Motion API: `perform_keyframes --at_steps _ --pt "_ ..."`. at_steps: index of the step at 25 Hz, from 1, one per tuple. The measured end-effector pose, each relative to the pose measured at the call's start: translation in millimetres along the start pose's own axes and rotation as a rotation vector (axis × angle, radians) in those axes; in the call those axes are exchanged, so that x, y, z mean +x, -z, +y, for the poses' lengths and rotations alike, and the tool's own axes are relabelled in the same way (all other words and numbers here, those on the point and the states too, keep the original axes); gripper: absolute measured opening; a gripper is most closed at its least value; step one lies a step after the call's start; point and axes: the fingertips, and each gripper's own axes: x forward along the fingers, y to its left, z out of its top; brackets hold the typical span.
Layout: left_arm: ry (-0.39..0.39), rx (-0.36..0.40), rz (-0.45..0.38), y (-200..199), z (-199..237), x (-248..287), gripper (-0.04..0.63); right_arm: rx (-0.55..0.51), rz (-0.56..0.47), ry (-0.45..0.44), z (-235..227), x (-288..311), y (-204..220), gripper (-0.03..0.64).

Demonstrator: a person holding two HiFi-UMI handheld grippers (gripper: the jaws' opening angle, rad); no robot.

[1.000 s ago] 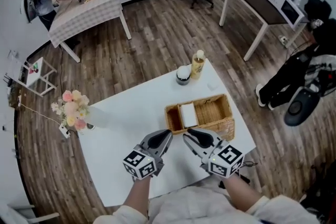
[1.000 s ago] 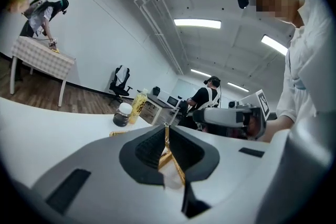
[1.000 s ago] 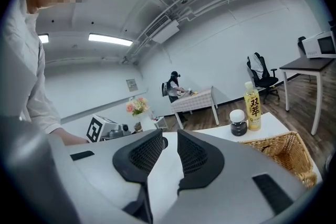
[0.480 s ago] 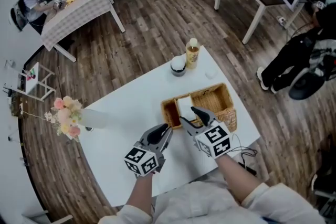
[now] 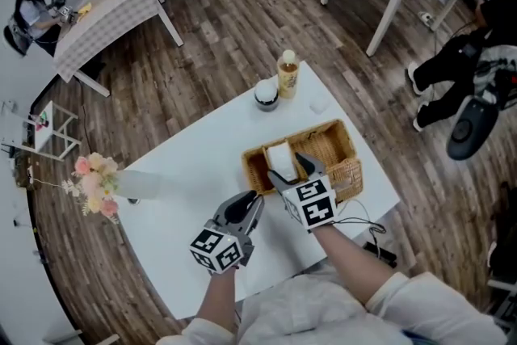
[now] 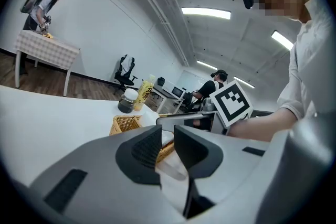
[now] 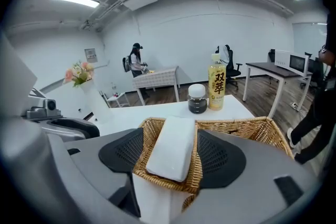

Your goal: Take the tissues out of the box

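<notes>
Our right gripper [image 5: 294, 172], its jaws just opened wide, straddles the white tissue pack [image 5: 280, 157] at the nine o'clock end of the wicker basket [image 5: 346, 143] without pressing it. Our left gripper [image 5: 247, 206], its jaws just parted and empty, hovers at the basket's seven o'clock.

Yellow bottle [image 5: 287, 74], lidded jar [image 5: 266, 95] (just beside), flowers [image 5: 90, 183]

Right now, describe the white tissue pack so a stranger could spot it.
On the white table sits a brown woven wicker basket. At its left end lies a flat white rectangular tissue pack; the yellow bottle and white-lidded jar stand outside, upright.
</notes>
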Motion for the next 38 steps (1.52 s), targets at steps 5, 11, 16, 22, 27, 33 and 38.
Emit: perform_keyframes --at_steps 5,11,16,22,27,33,38 --pt "0.003 -0.005 0.006 1.6 0.5 0.0 0.074 0.022 0.055 0.035 -3.8 10.0 8.8 0.321" --pt "0.006 -0.006 0.017 4.3 1.3 0.2 0.074 -0.009 0.125 0.071 -4.2 19.8 17.5 0.321" --pt "0.004 -0.013 0.014 5.4 1.7 -4.2 0.073 -0.051 0.192 0.134 -5.5 24.6 23.4 0.319" --pt "-0.002 -0.021 0.013 10.6 2.3 -9.8 0.072 -0.035 0.216 0.139 -7.0 24.1 22.8 0.281" --pt "-0.063 -0.039 0.022 13.6 13.6 -9.8 0.073 -0.021 0.215 0.141 -10.0 24.1 23.9 0.267" --pt "-0.269 -0.108 0.117 33.2 56.6 6.6 0.13 -0.024 0.209 0.136 -11.2 24.6 24.5 0.267" --pt "-0.313 -0.174 0.145 41.7 69.9 20.6 0.163 -0.018 0.208 0.126 -8.7 25.9 25.9 0.267"
